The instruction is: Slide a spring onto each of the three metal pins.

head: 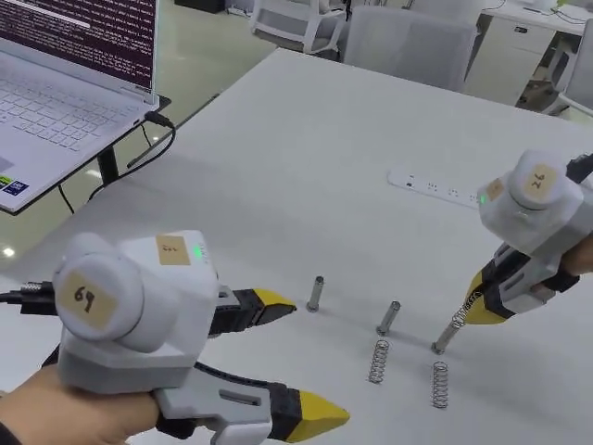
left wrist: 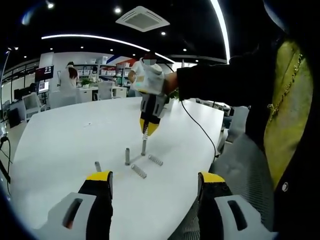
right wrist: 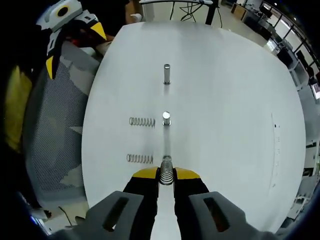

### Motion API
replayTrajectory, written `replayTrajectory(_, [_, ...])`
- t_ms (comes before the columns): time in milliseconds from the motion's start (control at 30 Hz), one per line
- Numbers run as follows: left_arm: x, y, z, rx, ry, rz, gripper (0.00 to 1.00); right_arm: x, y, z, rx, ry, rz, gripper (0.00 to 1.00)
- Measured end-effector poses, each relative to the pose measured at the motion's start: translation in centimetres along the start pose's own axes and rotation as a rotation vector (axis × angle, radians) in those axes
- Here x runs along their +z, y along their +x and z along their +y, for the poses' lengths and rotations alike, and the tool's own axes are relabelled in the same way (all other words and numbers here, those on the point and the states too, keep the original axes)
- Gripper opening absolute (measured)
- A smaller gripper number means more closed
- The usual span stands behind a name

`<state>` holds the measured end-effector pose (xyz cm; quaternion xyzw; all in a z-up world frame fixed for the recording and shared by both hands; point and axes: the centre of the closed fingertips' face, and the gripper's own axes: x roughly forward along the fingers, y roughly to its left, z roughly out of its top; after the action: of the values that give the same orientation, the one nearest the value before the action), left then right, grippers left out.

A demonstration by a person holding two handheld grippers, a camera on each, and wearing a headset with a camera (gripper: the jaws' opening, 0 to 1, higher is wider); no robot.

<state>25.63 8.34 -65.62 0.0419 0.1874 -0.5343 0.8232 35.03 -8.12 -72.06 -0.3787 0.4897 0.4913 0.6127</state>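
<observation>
We pinch 1 spring [right wrist: 166, 176] in the right tongs [head: 484, 311] atop a pin [head: 445, 338], lower right; left tongs [head: 310, 360] gape wide, lower left; 2 springs [head: 379, 361] lie loose.

Left gripper [head: 301, 358] sticker [head: 85, 298]: "69". Laptop [head: 56, 102] screen text illegible.
</observation>
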Motion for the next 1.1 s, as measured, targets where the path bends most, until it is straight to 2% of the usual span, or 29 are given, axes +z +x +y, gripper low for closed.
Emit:
replayTrajectory(200, [0.47,0.04,0.36,0.027,0.003,-0.026,0.85,-0.03,0.08,-0.04,0.001,-0.002,0.006,0.08])
replayTrajectory(433, [0.77,-0.05,0.74,0.049,-0.006,-0.045,0.95,-0.17,0.18,-0.04,0.006,-0.001,0.014,0.08])
replayTrajectory(1100, [0.65,-0.05,0.60,0.037,-0.020,-0.038,0.92,-0.11,0.34,-0.06,0.011,-0.005,0.020,0.08])
